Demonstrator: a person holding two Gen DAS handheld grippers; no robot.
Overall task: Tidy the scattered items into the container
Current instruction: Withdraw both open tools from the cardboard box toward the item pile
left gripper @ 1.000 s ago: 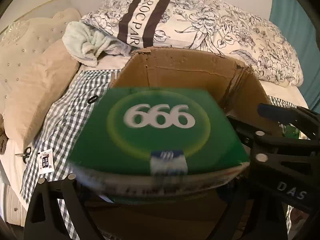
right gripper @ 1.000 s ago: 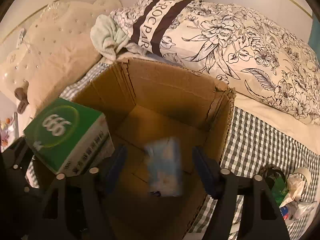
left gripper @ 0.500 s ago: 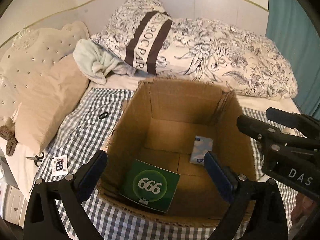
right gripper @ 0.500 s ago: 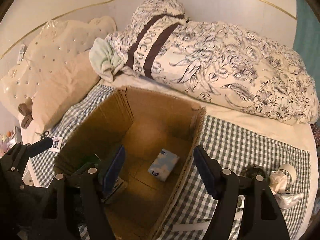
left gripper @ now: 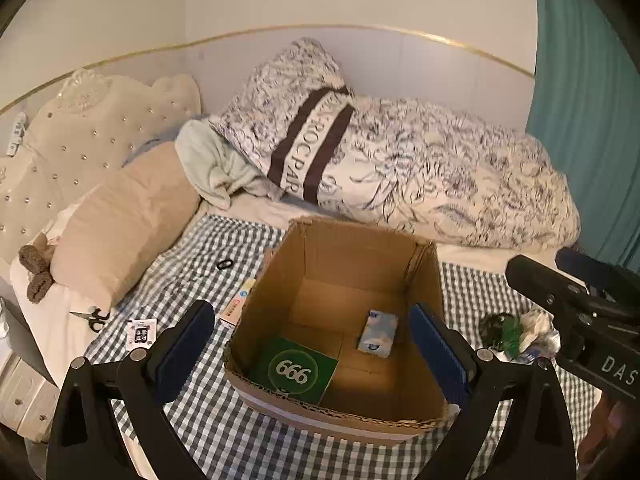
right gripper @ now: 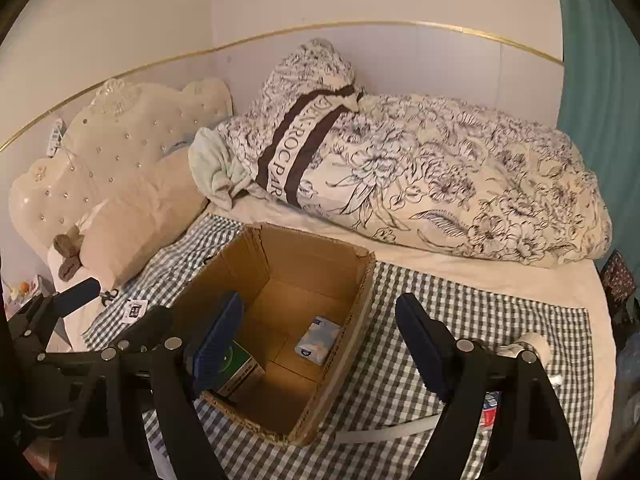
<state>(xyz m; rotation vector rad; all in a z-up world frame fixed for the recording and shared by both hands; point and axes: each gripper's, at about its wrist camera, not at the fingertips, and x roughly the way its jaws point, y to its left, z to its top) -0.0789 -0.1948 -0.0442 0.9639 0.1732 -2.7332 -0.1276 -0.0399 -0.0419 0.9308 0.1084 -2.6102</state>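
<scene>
Our left tool (left gripper: 312,352) and right tool (right gripper: 320,340) are both empty, jaws apart, the right's just widened. Green box (left gripper: 296,368) and tissue pack (left gripper: 378,332) lie in the carton (left gripper: 336,420). We should take the slim box (left gripper: 236,306) at nine o'clock next, gripping across its narrow sides.

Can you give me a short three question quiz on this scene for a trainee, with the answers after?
1. True or false: the green box lies inside the cardboard box.
2. What sits beside it on the floor of the cardboard box? A) scissors B) tissue pack C) hair tie
3. Fill in: both the left gripper and the right gripper have jaws that are ____ and hold nothing.

Key:
1. True.
2. B, the tissue pack. The scissors and hair tie lie out on the checked cloth.
3. Open.
</scene>
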